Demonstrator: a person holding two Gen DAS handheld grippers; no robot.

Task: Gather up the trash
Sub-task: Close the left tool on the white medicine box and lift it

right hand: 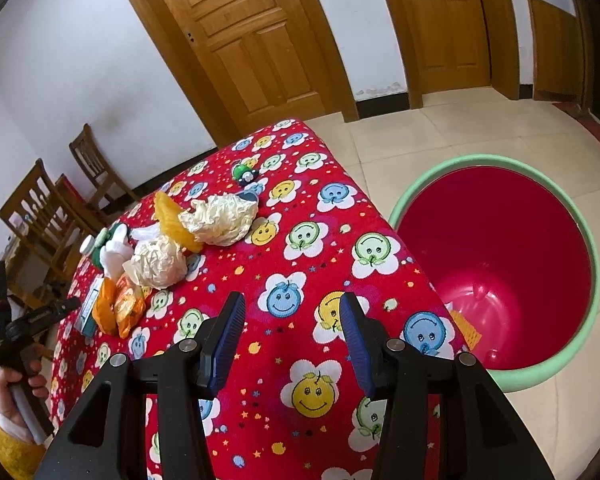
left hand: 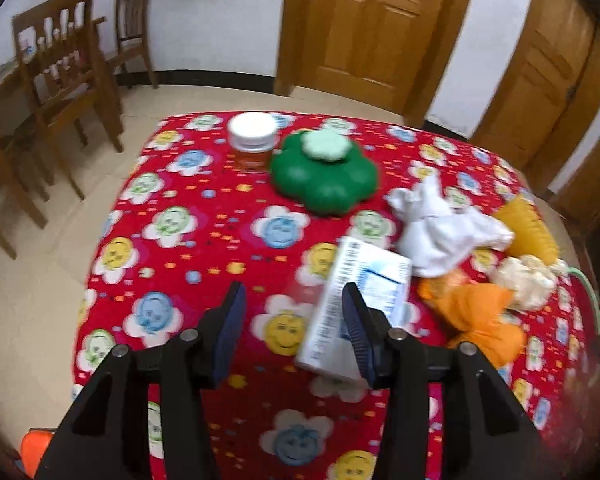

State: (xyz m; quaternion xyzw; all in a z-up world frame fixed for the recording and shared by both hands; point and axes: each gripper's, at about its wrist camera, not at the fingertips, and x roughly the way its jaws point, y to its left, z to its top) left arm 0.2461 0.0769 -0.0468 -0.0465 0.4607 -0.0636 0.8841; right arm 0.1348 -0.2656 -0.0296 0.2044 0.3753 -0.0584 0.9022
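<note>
The left gripper hangs over the tabletop, jaws apart with nothing between them. A white box lies flat just behind its right finger. Crumpled paper balls, an orange wrapper and a white cloth sit close together. The right gripper is apart too, with nothing in it. The red bin stands on the floor beside the tabletop.

Red smiley-flower tablecloth, white carton, crumpled paper, orange wrapper
</note>
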